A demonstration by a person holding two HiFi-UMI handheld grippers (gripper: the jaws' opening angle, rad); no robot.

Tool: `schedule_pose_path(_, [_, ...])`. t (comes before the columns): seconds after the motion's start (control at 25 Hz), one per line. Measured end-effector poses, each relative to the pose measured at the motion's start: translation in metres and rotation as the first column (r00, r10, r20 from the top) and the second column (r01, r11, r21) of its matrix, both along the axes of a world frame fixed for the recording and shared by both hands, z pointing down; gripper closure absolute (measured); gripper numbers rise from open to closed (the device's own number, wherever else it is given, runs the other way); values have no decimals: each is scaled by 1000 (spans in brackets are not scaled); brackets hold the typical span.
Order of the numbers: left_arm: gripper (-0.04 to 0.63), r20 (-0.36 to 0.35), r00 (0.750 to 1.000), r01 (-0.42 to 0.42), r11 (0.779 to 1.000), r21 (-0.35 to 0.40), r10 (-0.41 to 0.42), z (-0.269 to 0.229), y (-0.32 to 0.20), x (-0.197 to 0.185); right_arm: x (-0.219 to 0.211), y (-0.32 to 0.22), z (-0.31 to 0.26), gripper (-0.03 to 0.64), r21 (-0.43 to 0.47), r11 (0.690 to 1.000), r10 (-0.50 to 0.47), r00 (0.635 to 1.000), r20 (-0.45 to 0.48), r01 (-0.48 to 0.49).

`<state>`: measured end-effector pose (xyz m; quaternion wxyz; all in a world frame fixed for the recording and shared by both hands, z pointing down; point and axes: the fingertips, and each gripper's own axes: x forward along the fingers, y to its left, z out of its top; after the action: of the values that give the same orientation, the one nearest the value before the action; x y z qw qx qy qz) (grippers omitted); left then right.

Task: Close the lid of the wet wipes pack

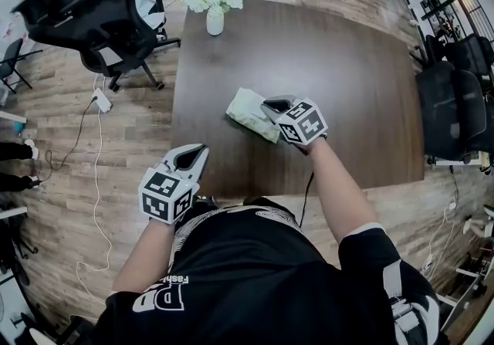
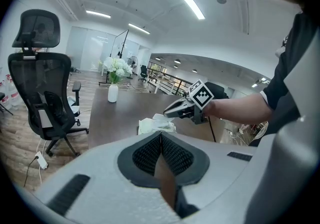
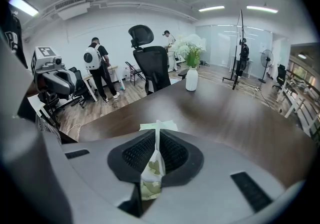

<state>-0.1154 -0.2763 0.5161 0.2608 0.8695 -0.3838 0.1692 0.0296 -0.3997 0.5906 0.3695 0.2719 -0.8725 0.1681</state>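
The wet wipes pack (image 1: 248, 113), pale green with a white top, lies on the dark brown table (image 1: 332, 58) a little in front of its middle. My right gripper (image 1: 269, 106) reaches onto the pack's right end. In the right gripper view its jaws stand almost together, with the pack's thin white lid flap (image 3: 158, 135) upright between the pads and the green pack (image 3: 150, 178) showing below. The left gripper view shows the pack (image 2: 154, 126) beneath the right gripper (image 2: 170, 113). My left gripper (image 1: 194, 149) hangs shut and empty over the table's near edge, left of the pack.
A white vase of flowers (image 1: 214, 18) stands at the table's far end. Black office chairs (image 1: 108, 19) stand on the wooden floor to the left, more chairs (image 1: 455, 104) to the right. Two people (image 3: 99, 67) stand at desks beyond the table. A cable (image 1: 307, 197) hangs off the near edge.
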Motion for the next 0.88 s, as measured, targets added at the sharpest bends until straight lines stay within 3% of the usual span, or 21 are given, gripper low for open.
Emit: schedule_pose_path(0.88, [575, -2, 1000, 10, 1000, -13, -10, 4, 9, 2, -13, 24, 20, 581, 98, 993, -54, 992, -111, 65])
